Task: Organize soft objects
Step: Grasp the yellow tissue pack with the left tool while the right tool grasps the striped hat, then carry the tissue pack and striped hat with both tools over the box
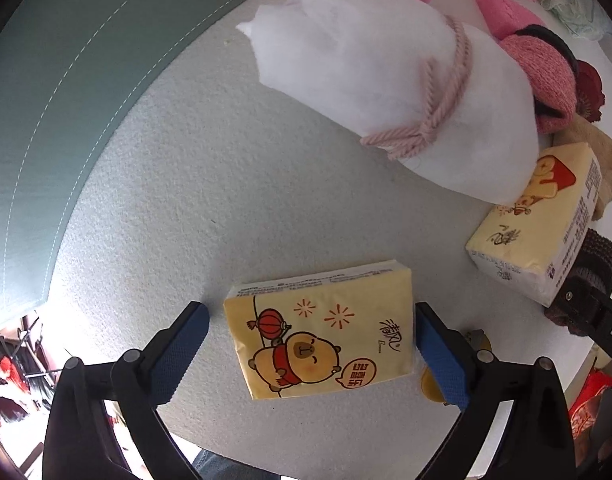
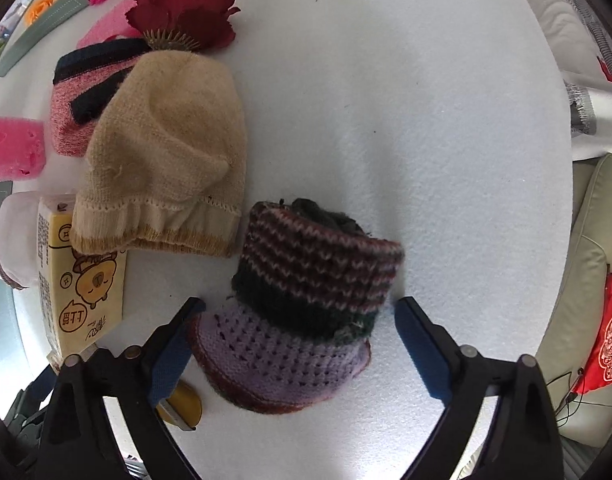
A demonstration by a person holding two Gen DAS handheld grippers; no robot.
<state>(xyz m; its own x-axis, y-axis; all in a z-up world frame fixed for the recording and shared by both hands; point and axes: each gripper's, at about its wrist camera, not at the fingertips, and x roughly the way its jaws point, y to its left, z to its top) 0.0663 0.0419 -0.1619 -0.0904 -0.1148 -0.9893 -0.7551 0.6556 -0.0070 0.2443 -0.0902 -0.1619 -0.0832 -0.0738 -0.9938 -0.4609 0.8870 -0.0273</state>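
A yellow tissue pack [image 1: 318, 340] with a cartoon animal lies flat on the white table [image 1: 186, 200]. My left gripper [image 1: 310, 308] points down over it, open, with a blue pad on either side of the pack; a small gap shows at the left pad [image 1: 182, 344]. A striped knit hat [image 2: 314, 272] with a purple crocheted brim sits between the blue pads of my right gripper [image 2: 300, 301], which is open; its right pad [image 2: 422, 344] stands clear of the wool. A second tissue pack [image 2: 82, 280] lies to the left of that hat.
A white stuffing bundle [image 1: 366, 64] tied with pink yarn lies beyond the left pack, by a teal mat [image 1: 66, 100]. A beige knit hat [image 2: 166, 152], a pink and black hat [image 2: 78, 100], a red flower [image 2: 186, 4] and a pink sponge [image 2: 10, 148] crowd the left. A couch [image 2: 586, 280] stands past the table's right edge.
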